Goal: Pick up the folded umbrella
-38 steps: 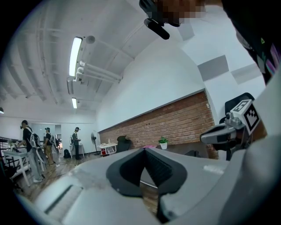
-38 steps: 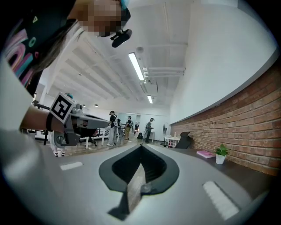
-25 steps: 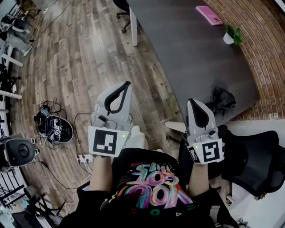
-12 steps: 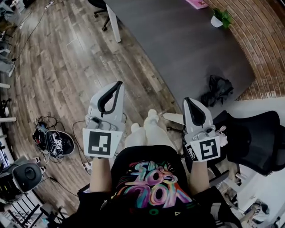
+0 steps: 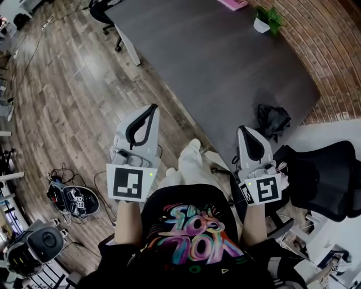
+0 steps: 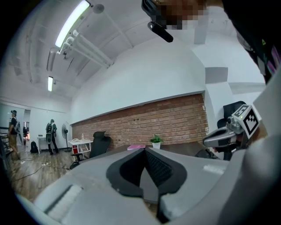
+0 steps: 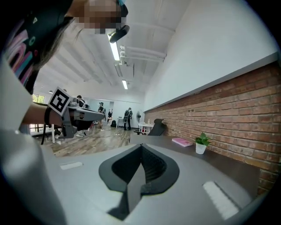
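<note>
The folded umbrella (image 5: 272,120), a crumpled black bundle, lies on the dark table (image 5: 214,62) near its right corner. Both grippers are held out in front of the person's body in the head view. My right gripper (image 5: 241,130) is shut and empty, its tip at the table's near edge, just left of and below the umbrella. My left gripper (image 5: 154,106) is also shut and empty, over the wooden floor left of the table. In the left gripper view its jaws (image 6: 144,150) meet at the tip. The right gripper's jaws (image 7: 141,145) meet too.
A small potted plant (image 5: 264,20) and a pink book (image 5: 232,3) sit at the table's far end. A black office chair (image 5: 324,178) stands at the right. Cables and gear (image 5: 73,197) lie on the floor at the left. Several people (image 7: 127,117) stand far off.
The person has stepped closer to the table. Both grippers have come forward and slightly down, and the right one now reaches the table's edge near the umbrella. Both stay shut.
</note>
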Available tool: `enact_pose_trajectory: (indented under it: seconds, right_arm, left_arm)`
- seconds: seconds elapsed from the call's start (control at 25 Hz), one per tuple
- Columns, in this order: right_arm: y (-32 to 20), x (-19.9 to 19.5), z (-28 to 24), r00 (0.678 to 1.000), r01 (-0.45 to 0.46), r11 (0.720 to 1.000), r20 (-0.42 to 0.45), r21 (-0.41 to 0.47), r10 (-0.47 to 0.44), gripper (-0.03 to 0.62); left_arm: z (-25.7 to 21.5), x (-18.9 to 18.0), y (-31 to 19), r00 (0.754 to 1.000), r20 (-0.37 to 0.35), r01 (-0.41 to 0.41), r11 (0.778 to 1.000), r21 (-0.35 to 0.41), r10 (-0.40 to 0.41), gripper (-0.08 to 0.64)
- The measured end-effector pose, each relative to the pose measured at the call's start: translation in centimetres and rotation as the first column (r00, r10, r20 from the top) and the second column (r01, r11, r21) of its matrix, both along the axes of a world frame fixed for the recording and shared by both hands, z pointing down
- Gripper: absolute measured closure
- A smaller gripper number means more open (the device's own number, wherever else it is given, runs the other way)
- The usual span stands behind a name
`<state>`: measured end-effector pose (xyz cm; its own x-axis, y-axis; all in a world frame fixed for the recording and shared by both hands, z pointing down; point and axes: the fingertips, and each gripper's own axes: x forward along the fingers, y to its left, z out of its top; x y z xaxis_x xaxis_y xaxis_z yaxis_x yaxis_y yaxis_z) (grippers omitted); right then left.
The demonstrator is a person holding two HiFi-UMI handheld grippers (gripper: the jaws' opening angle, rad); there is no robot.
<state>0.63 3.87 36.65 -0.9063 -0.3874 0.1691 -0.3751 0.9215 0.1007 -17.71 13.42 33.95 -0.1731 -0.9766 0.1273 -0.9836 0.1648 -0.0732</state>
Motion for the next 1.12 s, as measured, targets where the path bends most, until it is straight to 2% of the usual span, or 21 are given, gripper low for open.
enact_pose_trajectory:
  seconds: [0.32,0.6,0.88,1.12]
  right_arm:
    - [-10.1,0.4,-1.6,0.993,-0.115,0.993,0.023,0.010,0.115,0.592]
    - [-14.8,3.0,-2.2,0.970,-0.236,0.972,0.052,0.013,0.235,0.592]
    - [-17.3,7.4,-2.3,0.912,-0.407,0.913,0.054,0.001,0.406,0.593]
    - [-18.3,10.2,-2.4,0.822,-0.569,0.822,0.033,0.002,0.569,0.593]
  left_arm:
    - [-2.2,0.1,-12.5,0.990,0.034,-0.135,0.991,0.026,0.134,0.558]
    - [-3.2,2.8,-20.1,0.958,0.063,-0.283,0.959,0.031,0.280,0.558]
    - [-4.0,7.1,-26.2,0.885,0.069,-0.463,0.886,0.039,0.460,0.558]
    - [-4.4,11.2,-30.2,0.764,0.064,-0.645,0.763,0.045,0.643,0.558]
